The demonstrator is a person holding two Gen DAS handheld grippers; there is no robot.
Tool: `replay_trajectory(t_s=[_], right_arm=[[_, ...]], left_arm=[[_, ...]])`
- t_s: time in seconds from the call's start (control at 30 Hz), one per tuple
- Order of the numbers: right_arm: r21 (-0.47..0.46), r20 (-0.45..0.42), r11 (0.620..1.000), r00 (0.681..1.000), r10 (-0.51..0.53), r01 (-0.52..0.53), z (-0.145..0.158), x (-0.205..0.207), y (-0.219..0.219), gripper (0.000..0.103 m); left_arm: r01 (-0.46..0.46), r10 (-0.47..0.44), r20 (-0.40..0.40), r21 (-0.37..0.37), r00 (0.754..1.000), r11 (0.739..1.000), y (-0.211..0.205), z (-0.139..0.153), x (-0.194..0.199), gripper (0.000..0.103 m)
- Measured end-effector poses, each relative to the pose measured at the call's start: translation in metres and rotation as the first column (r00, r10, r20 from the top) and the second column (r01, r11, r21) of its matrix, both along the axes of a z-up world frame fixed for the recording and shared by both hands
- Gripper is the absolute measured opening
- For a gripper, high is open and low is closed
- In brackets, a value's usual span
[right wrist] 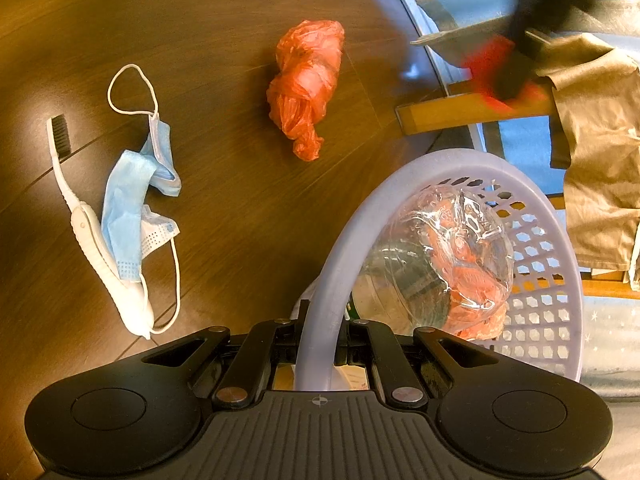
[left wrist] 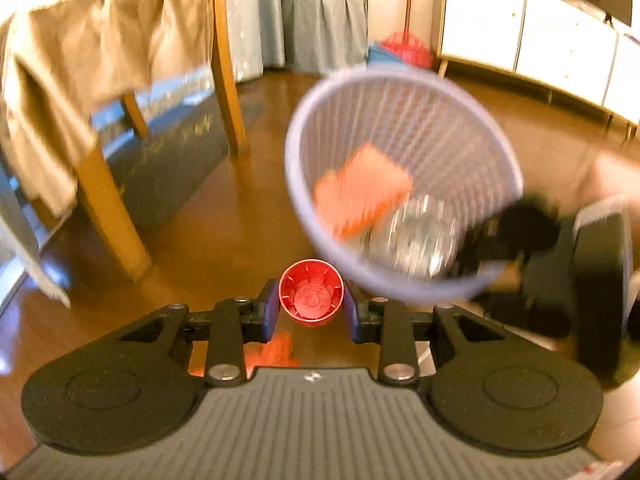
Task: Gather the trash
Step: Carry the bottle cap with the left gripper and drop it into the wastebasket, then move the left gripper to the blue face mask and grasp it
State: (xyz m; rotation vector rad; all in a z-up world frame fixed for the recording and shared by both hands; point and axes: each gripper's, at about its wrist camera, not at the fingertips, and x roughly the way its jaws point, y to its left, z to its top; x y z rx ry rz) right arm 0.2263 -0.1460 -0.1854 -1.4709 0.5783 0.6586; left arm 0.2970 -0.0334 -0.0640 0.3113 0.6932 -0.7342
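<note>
In the left wrist view my left gripper [left wrist: 310, 307] is shut on a small red plastic cup [left wrist: 311, 294], held between its blue pads [left wrist: 269, 312] with the cup's open side facing the camera. A lavender mesh basket [left wrist: 291, 168] hangs tilted just ahead and to the right. It holds an orange packet [left wrist: 360, 188] and a crushed clear bottle [left wrist: 416, 236]. My right gripper [right wrist: 320, 340] is shut on the basket's rim [right wrist: 360, 216]. An orange plastic bag [right wrist: 306, 84], a blue face mask [right wrist: 136, 200] and a white toothbrush [right wrist: 86, 228] lie on the brown table [right wrist: 240, 220].
A wooden chair [left wrist: 228, 80] draped with tan cloth [left wrist: 92, 52] stands to the left, over a dark rug [left wrist: 168, 160]. White cabinets [left wrist: 540, 44] line the far right wall. A red brush head [left wrist: 404, 48] leans at the back. Wooden floor [left wrist: 240, 220] lies below the basket.
</note>
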Motion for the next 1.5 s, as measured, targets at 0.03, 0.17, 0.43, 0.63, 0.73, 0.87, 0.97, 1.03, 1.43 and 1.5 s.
replay_trajectory(t_s=[0.03,0.17,0.43,0.63,0.73,0.87,0.97,1.03,1.43,1.5], right_arm=[[0.001,0.0,1.0,1.0,-0.001,0.001,0.0,0.0,0.0,0.003],[0.001,0.0,1.0,1.0,0.001,-0.001,0.0,0.0,0.0,0.003],[0.01,-0.003,1.0,1.0,-0.005,0.005,0.0,-0.002,-0.001,0.003],[0.015,-0.007,1.0,1.0,-0.01,0.01,0.002,-0.001,-0.001,0.003],[0.021,-0.005,1.0,1.0,-0.013,0.013,0.003,-0.001,-0.002,0.003],[0.021,-0.006,1.0,1.0,-0.011,0.011,0.003,-0.002,-0.001,0.003],[0.025,-0.008,1.0,1.0,-0.015,0.015,0.004,0.0,-0.001,0.003],[0.026,-0.008,1.0,1.0,-0.016,0.016,0.004,0.0,-0.001,0.003],[0.03,-0.012,0.999,1.0,-0.019,0.019,0.003,0.001,0.0,0.003],[0.029,-0.011,0.999,1.0,-0.018,0.018,0.003,0.001,0.0,0.003]], left_arm=[[0.004,-0.004,0.005,-0.015,1.0,1.0,-0.004,0.007,0.003,0.028],[0.043,-0.041,0.056,-0.044,0.998,0.998,-0.028,0.028,0.009,0.028],[0.052,-0.043,0.083,-0.103,0.996,0.993,-0.056,0.041,0.028,0.028],[0.067,-0.06,0.075,-0.097,0.995,0.993,-0.076,0.031,0.041,0.052],[0.044,-0.037,0.073,-0.1,0.997,0.994,-0.073,0.026,0.042,0.055],[0.019,-0.012,0.072,-0.093,0.997,0.996,-0.057,0.023,0.037,0.055],[-0.001,0.005,0.063,-0.072,0.998,0.997,-0.044,0.019,0.035,0.055],[-0.01,0.013,0.057,-0.051,0.998,0.999,-0.035,0.015,0.03,0.055],[-0.069,0.069,0.002,0.037,0.998,0.997,0.016,-0.009,0.003,0.055],[-0.072,0.072,-0.001,0.053,0.997,0.996,0.02,-0.015,-0.005,0.057]])
